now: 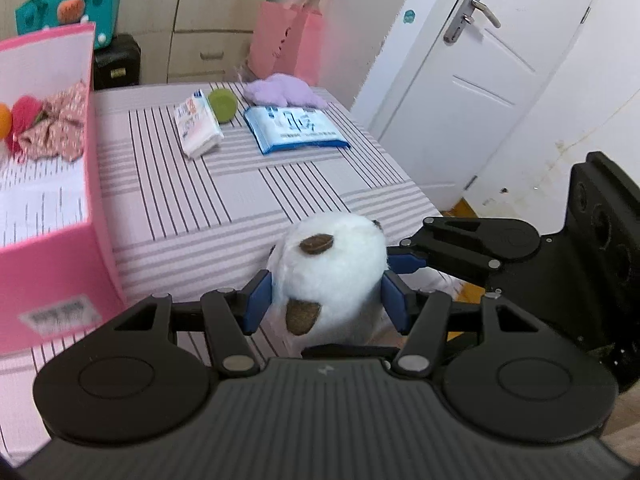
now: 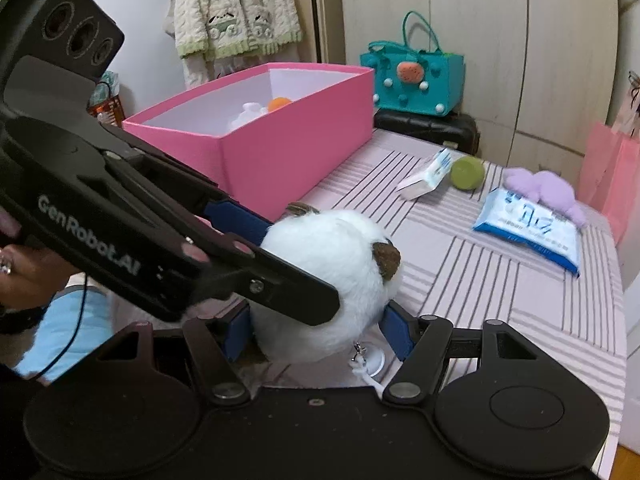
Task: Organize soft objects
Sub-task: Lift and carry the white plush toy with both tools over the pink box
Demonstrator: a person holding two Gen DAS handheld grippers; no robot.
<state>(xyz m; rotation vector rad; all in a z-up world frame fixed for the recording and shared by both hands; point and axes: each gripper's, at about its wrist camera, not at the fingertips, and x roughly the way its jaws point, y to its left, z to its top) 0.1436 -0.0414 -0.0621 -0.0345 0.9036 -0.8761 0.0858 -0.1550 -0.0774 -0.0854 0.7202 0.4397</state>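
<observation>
A white plush toy [image 1: 332, 264] with brown ears hangs just above the near edge of the striped table, and both grippers hold it. My left gripper [image 1: 326, 304] has its blue pads pressed into the toy's two sides. My right gripper [image 2: 318, 332] clamps the same white plush toy [image 2: 332, 248] lower down, with a pad on each flank. In the right wrist view the left gripper's fingers [image 2: 236, 216] cross in from the left over the toy. A purple plush [image 1: 280, 90] lies at the table's far end.
An open pink box [image 2: 296, 160] stands at the left and holds an orange ball, floral cloth and a white item. A green ball [image 1: 222, 105], tissue pack [image 1: 198, 126] and blue wipes pack [image 1: 294, 128] lie on the striped cloth [image 1: 240, 200]. A white door [image 1: 480, 80] is at the right.
</observation>
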